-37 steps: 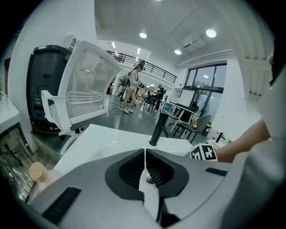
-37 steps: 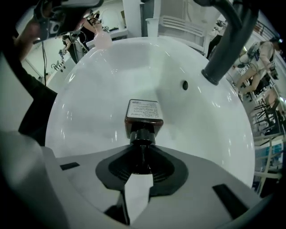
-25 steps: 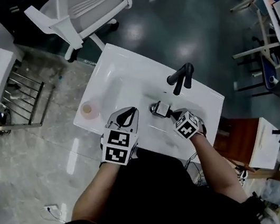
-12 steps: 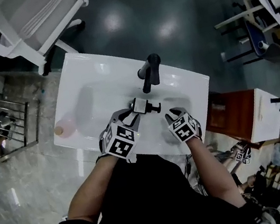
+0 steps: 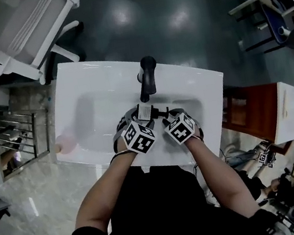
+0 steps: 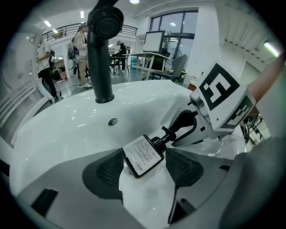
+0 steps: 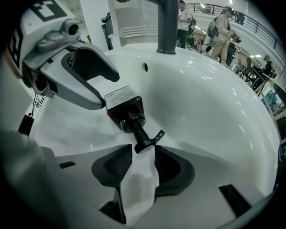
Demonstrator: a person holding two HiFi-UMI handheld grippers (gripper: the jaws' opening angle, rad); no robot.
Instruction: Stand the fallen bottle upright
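Note:
A dark pump bottle [image 5: 149,111] with a white label lies on its side in the white basin [image 5: 94,104], below the black tap [image 5: 147,77]. My left gripper [image 6: 144,162] is opening; the bottle's base [image 6: 142,154] lies between its wide jaws, and the pads do not press on it. My right gripper [image 7: 144,156] is opening too. The bottle's pump head [image 7: 148,139] sits at its fingertips with a small gap on each side. The two grippers face each other from opposite ends of the bottle, with the left gripper [image 7: 85,76] beyond the label end.
The tap's column [image 6: 102,53] rises behind the bottle, with an overflow hole [image 6: 113,121] in the basin wall below it. A pink cup [image 5: 67,144] stands at the counter's left edge. A white chair [image 5: 19,29] stands beyond the counter and a wooden cabinet [image 5: 247,113] to the right.
Both grippers have come down into the basin and closed in on the bottle, the left one swinging to the right. Both sets of jaws have gone from shut to apart.

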